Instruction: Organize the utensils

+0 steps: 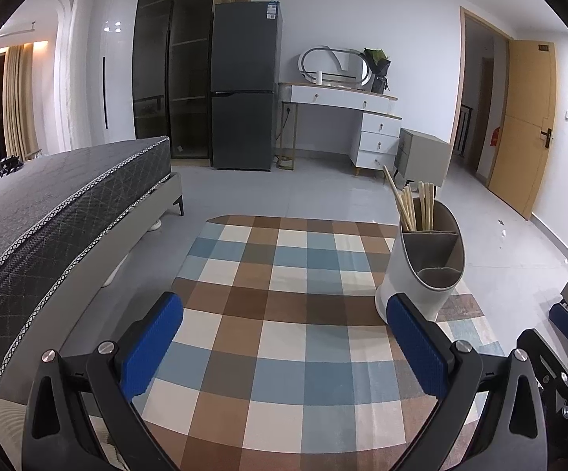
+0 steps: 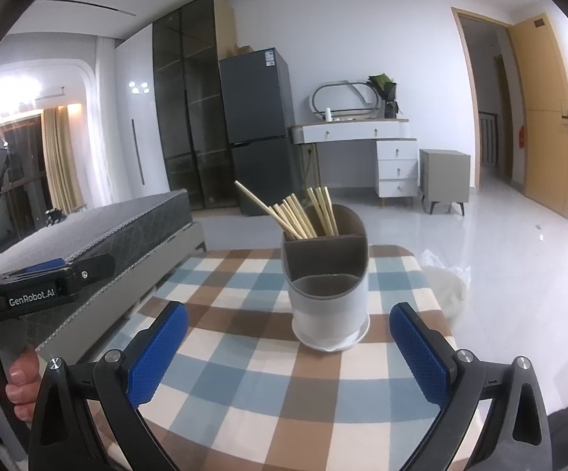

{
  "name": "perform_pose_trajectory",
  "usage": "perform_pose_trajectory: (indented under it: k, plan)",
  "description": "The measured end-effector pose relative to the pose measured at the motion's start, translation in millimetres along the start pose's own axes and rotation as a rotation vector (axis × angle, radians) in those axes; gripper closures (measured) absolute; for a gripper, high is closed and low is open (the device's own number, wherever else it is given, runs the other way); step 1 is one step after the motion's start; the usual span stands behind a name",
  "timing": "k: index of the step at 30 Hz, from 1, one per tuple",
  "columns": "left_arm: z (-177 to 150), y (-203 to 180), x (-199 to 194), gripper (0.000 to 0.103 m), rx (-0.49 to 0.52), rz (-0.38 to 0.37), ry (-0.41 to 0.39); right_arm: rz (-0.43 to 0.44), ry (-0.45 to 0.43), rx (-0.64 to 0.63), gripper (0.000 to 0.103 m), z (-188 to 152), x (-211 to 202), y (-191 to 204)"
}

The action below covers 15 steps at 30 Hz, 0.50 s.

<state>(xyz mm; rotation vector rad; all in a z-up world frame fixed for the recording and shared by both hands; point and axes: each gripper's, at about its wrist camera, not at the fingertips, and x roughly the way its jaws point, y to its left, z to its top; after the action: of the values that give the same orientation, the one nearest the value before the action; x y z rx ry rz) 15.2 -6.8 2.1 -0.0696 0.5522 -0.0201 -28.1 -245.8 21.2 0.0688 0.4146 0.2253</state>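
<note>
A white utensil holder (image 1: pixel 421 271) with grey inner compartments stands on the checked tablecloth (image 1: pixel 284 314), at the right in the left wrist view and in the middle of the right wrist view (image 2: pixel 329 294). Several wooden chopsticks (image 2: pixel 303 214) lean in its rear compartment; they also show in the left wrist view (image 1: pixel 413 206). Its front compartments look empty. My left gripper (image 1: pixel 284 347) is open and empty, left of the holder. My right gripper (image 2: pixel 288 347) is open and empty, just in front of the holder.
A dark mattress on a grey bed (image 1: pixel 60 212) runs along the table's left side. The other gripper shows at the left edge of the right wrist view (image 2: pixel 48 278). A fridge (image 1: pixel 244 86), a white desk (image 1: pixel 347 117) and a door (image 1: pixel 527 117) stand behind.
</note>
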Motion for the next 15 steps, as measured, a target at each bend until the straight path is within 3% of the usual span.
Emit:
perform_pose_trajectory:
  k: [15]
  plan:
    - [0.8, 4.9, -0.2, 0.002, -0.028, -0.016, 0.011, -0.005, 0.007, -0.011, 0.000, -1.6, 1.8, 2.0]
